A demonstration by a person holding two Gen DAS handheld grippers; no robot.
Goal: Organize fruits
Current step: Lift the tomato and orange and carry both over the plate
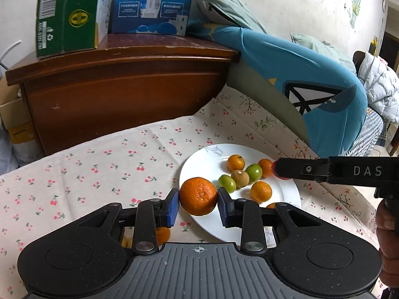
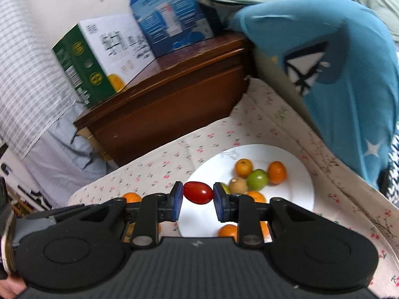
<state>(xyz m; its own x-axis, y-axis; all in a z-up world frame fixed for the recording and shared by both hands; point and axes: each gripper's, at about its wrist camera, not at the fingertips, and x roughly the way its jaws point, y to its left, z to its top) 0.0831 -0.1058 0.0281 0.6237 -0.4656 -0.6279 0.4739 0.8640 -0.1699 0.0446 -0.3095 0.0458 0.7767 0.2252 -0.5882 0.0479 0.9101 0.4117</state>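
Observation:
My left gripper [image 1: 198, 200] is shut on a large mandarin [image 1: 198, 195] and holds it over the near left rim of the white plate [image 1: 197, 160]. My right gripper [image 2: 198, 195] is shut on a red cherry tomato [image 2: 198, 192] above the plate [image 2: 296, 199]. In the left wrist view the right gripper [image 1: 278, 169] reaches in from the right over the plate's far side. The plate holds several small oranges [image 1: 235, 162], two green fruits [image 1: 253, 172] and a brown longan [image 1: 240, 178].
The plate lies on a cherry-print cloth [image 1: 99, 169]. One more orange [image 1: 163, 234] lies on the cloth under my left gripper. A wooden cabinet [image 1: 119, 92] with cardboard boxes [image 1: 67, 15] stands behind. A blue pillow [image 1: 311, 87] leans at the right.

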